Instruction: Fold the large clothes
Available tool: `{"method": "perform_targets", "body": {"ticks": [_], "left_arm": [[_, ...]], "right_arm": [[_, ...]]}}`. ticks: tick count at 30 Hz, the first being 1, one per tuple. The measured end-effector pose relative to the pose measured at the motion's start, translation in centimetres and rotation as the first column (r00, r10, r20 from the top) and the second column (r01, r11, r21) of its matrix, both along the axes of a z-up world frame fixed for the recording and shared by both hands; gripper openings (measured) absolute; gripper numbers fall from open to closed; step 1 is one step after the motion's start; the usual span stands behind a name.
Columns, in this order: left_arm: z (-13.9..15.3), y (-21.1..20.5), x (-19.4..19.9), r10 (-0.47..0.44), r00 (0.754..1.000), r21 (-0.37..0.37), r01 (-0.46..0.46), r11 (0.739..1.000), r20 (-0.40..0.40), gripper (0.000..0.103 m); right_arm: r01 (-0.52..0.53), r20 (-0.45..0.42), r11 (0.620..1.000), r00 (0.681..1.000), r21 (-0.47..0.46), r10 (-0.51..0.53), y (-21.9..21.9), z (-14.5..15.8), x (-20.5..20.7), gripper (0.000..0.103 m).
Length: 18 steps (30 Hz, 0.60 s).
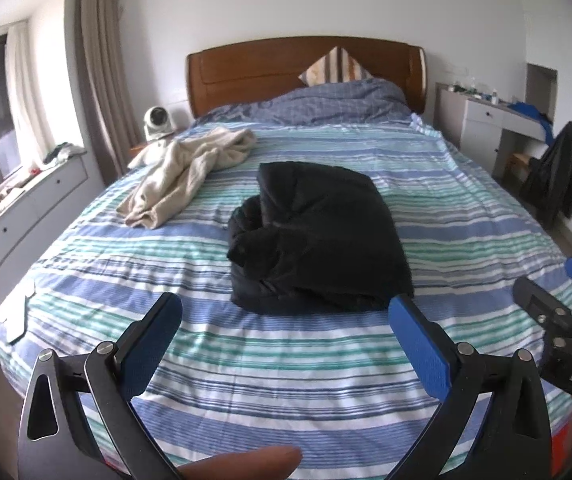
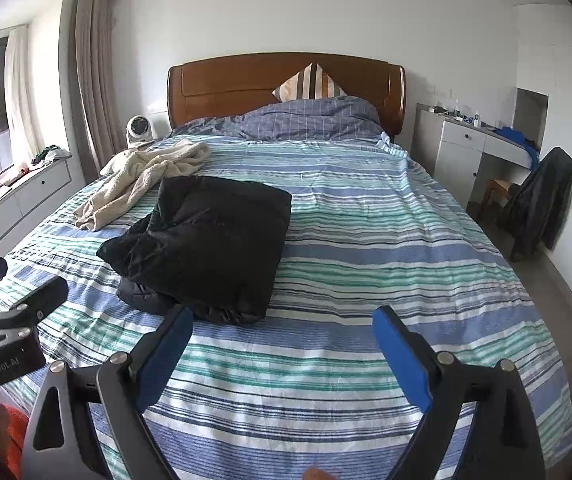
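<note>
Jaws of both tools stand wide apart and hold nothing; the left gripper [image 1: 286, 316] hovers over the near part of the bed [image 1: 326, 392], the right gripper [image 2: 282, 326] beside it to the right, both short of the cloth. Black padded jacket [image 1: 318, 240] lies folded into a rough block at mid-bed, clear of both tools; its left side is untidy, with a bunched part, possibly a sleeve or hood, spilling out from under the top layer [image 2: 134, 252]; the dark fabric hides the seams, so this cannot be confirmed. Beige garment [image 1: 190, 172] lies crumpled and unfolded toward the far left, just beside the jacket but apparently not touching it.

Judgement: the jacket is largely done, the beige piece not begun. To finish well, tuck the loose bunch under the top layer before moving on; pinch the padded cloth at an edge rather than mid-panel, since slick fill tends to slip; then draw the beige garment flat onto bare bed before any fold.
</note>
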<state>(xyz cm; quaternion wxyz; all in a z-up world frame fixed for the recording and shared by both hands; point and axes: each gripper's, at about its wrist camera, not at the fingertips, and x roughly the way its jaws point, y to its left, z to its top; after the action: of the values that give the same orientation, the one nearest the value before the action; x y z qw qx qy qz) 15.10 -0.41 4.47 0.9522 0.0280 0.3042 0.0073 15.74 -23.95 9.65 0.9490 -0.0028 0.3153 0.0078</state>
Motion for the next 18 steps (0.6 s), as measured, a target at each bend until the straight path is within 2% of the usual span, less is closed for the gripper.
{"method": "perform_targets", "body": {"ticks": [7, 18], "left_arm": [[-0.6, -0.4, 0.0, 0.016, 1.000, 0.039, -0.015, 0.999, -0.024, 0.103], [-1.0, 0.8, 0.4, 0.054, 0.996, 0.014, -0.053, 0.998, -0.065, 0.103]], "right_arm": [[0.001, -0.001, 0.999, 1.000, -0.047, -0.001, 0.8, -0.4, -0.1, 0.093], [-0.031, -0.018, 0.998, 0.999, -0.061, 0.030, 1.9, -0.7, 0.1, 0.093]]}}
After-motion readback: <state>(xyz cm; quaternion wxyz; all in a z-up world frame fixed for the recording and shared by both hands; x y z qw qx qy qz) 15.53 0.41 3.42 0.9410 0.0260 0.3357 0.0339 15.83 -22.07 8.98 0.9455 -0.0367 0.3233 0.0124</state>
